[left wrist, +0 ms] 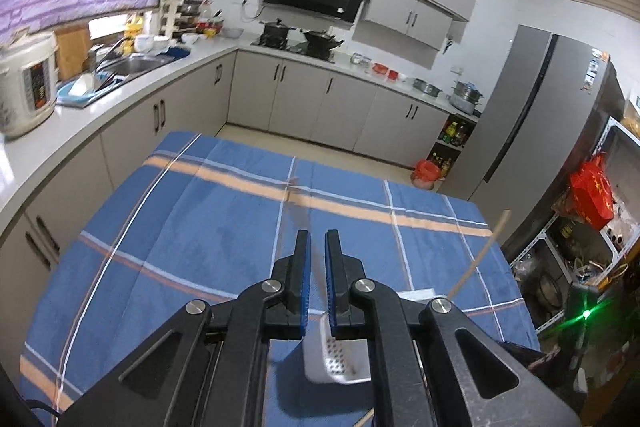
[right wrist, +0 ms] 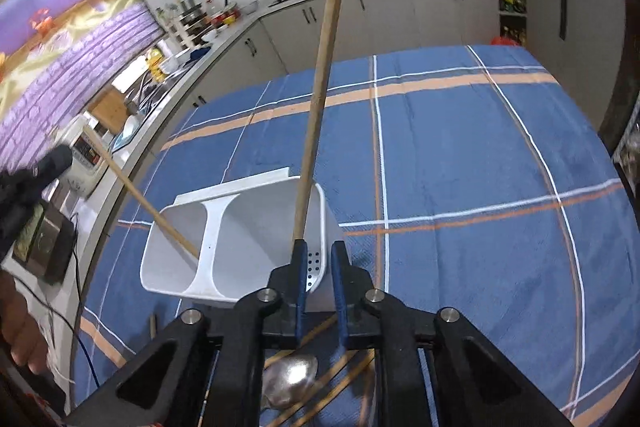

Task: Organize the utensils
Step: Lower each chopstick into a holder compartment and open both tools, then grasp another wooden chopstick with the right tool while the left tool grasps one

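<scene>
One white utensil caddy (right wrist: 240, 243) with two compartments stands on the blue plaid tablecloth (right wrist: 460, 155). Two wooden chopsticks are in it: one (right wrist: 168, 223) leans toward ten o'clock out of the left compartment, the other (right wrist: 320, 79) rises toward twelve from the right one. The right gripper (right wrist: 319, 255) stands slightly parted, this stick touching its left pad. One metal spoon (right wrist: 290, 379) lies at six o'clock among loose chopsticks. The left gripper (left wrist: 317, 247) is nearly closed, holding a thin blurred stick.
</scene>
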### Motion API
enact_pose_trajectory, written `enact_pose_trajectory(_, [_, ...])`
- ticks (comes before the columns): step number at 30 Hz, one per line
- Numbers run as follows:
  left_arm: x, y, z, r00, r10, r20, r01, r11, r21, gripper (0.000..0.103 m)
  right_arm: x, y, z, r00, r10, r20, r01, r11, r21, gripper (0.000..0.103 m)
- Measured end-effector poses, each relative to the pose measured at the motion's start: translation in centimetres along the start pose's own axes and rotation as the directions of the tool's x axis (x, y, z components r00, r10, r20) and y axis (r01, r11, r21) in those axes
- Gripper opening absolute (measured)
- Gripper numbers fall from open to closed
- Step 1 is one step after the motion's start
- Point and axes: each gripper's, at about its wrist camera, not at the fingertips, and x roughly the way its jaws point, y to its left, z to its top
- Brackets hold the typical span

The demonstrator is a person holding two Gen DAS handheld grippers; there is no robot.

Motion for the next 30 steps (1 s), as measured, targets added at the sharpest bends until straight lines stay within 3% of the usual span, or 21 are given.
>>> enact_pose_trajectory(7, [-1.0,2.5,-1.2,0.999,0.043,-0.028,-0.045,0.998,-0.042,0.006,-0.6,0.8,-0.5,1.0,-0.002,-0.017,0.002,1.0,0.004,0.012])
enact_pose_trajectory(9, [-1.5,3.2,-1.6,0.998,0.057,-0.037,-0.059,0.997,-0.049,0.007,-1.0,0.8,-0.4,1.0,0.013,-0.014,-0.013,1.0,0.015,0.02])
enact_pose_trajectory(11, [-2.1,4.0,-2.3,0.996,0.071,-0.046,-0.074,0.995,-0.063,0.021,-2.1,0.7,-0.6,1.0,0.015,0.003,-0.015,1.0,0.012,0.032])
enact_pose_trajectory(13, [-2.6,4.6,-2.9,0.995,0.083,-0.052,-0.087,0.993,-0.075,0.026,-3.2,1.0,-1.1,1.0,0.016,0.008,-0.015,1.0,-0.019,0.033])
enact_pose_trajectory(18, [-3.1,7.1,-6.2,0.984,0.107,-0.144,-0.123,0.987,-0.1,0.026,-5.0,0.9,-5.6,0.993,0.049,-0.11,-0.064,0.989,-0.134,0.033])
enact_pose_trajectory(24, [-1.0,9.8,-10.4,0.942,0.105,-0.319,-0.151,0.981,-0.121,0.026,-4.5,1.0,-11.4,0.969,0.051,-0.243,-0.105,0.971,-0.215,0.033])
enact_pose_trajectory(30, [1.7,9.1,-12.8,0.903,0.118,-0.413,-0.153,0.987,-0.054,0.026,-2.6,2.1,-12.5,0.959,0.003,-0.282,-0.084,0.958,-0.274,0.033])
